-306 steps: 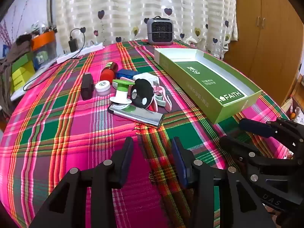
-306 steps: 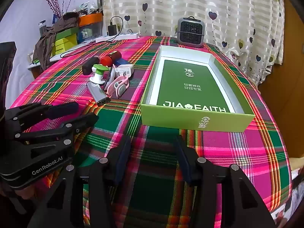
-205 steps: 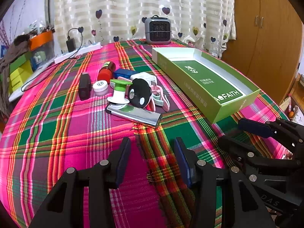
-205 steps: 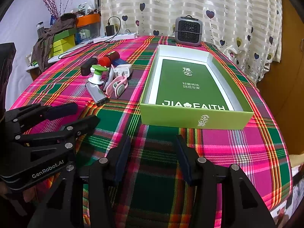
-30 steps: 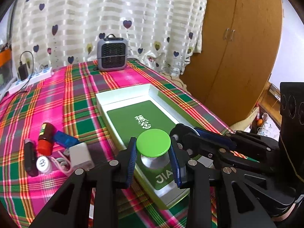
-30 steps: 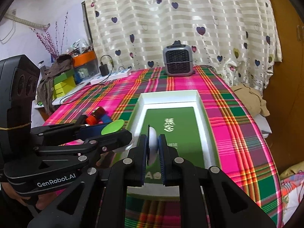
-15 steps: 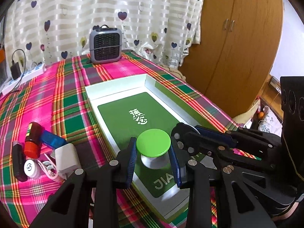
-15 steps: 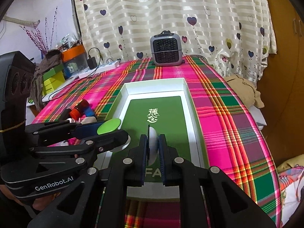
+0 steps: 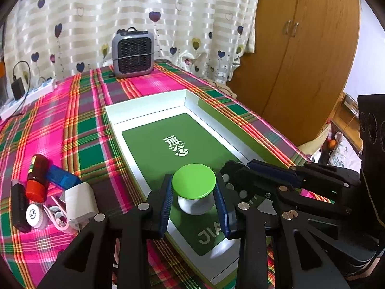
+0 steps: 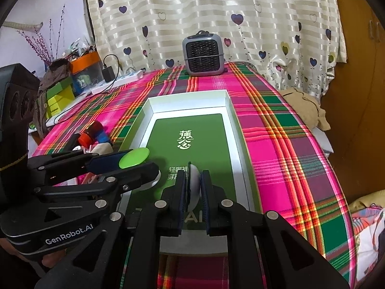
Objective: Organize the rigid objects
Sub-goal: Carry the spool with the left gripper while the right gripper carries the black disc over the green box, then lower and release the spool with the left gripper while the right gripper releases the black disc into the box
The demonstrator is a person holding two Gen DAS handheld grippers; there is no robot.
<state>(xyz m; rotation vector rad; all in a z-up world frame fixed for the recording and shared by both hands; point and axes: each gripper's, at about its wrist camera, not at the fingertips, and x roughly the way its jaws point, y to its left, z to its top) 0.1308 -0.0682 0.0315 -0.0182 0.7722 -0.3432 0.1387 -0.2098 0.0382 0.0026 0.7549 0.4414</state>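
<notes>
Half a second ago your left gripper (image 9: pixel 194 201) held the green-topped spool (image 9: pixel 194 185) higher over the green box (image 9: pixel 149 101); now it has come lower and further in, jaws clamped narrow on the spool's green cap, its white base close above the box floor at about 6 o'clock of the printed logo. I judge release is the next step, though contact with the floor cannot be confirmed. Your right gripper (image 10: pixel 194 187) stays nearly closed on a thin white disc-like piece (image 10: pixel 194 180), held edge-on over the near half of the box, just to the 3 o'clock side of the spool. The two grippers sit close together, so open one at a time. The far half of the box, toward 12 o'clock, is bare floor. The red-capped bottle (image 9: pixel 38 180), blue item (image 9: pixel 61 177) and white charger (image 9: pixel 80 201) wait on the counter at 9 o'clock, outside the box's white rim.
</notes>
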